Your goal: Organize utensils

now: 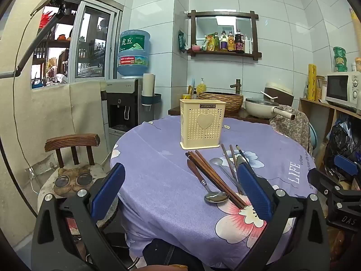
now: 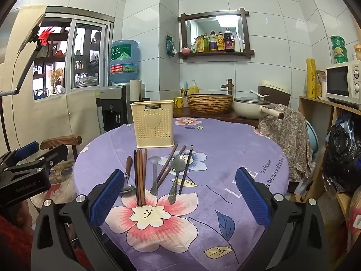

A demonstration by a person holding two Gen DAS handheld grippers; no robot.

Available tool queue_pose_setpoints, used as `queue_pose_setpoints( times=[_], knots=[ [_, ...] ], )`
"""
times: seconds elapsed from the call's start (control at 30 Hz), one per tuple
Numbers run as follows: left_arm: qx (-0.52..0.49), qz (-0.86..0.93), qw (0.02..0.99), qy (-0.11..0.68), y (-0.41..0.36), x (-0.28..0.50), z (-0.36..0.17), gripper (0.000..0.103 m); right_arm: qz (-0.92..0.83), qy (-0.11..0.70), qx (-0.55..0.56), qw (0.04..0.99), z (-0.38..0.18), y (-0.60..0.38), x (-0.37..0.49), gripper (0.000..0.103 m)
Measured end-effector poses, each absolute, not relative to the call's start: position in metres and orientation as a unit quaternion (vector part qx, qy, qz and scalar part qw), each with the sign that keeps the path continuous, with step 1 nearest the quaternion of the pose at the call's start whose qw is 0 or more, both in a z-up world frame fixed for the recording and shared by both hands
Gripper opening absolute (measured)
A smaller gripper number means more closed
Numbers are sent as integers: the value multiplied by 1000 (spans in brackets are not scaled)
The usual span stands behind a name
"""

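The cream holder (image 2: 154,124) stands upright on the round surface (image 2: 237,149), toward its far side, with a raised heart on its front and a small dark label reading "JIANHAO". The purple flowered cloth carries the words "LIFE" and "is a flower", then "the honey of the flower". The blue water jug (image 1: 133,53) in the corner bears large Chinese characters. The left tool's black body, seen from the right wrist view, reads "GenRobot.AI".

Just in front of the holder the utensils lie loose on the cloth. The right wrist view shows three spoons: a wooden-handled spoon (image 2: 127,178), a grey spoon (image 2: 154,174) and a patterned metal spoon (image 2: 176,176). A bundle of brown chopsticks (image 2: 140,176) lies side by side; their exact number is hard to tell. Two more brown chopsticks (image 2: 168,167) lie crossed, and one dark chopstick (image 2: 186,169) lies beside the patterned spoon.

The left tool (image 1: 180,189) and the right tool (image 2: 179,194) both hover low over the near edge, tilted slightly downward, blue pads spread wide with nothing gripped.
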State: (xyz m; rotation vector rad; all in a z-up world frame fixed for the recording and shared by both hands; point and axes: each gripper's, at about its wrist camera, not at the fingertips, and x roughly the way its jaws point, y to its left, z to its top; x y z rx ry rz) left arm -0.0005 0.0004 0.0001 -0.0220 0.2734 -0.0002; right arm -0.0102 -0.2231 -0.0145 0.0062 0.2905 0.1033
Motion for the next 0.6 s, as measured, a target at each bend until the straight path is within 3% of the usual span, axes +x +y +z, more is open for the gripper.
queue_pose_setpoints(
  times=[0.6],
  knots=[
    [-8, -2, 990, 141, 2, -1, 1, 98, 51, 148, 5, 988, -14, -223, -10, 97]
  ],
)
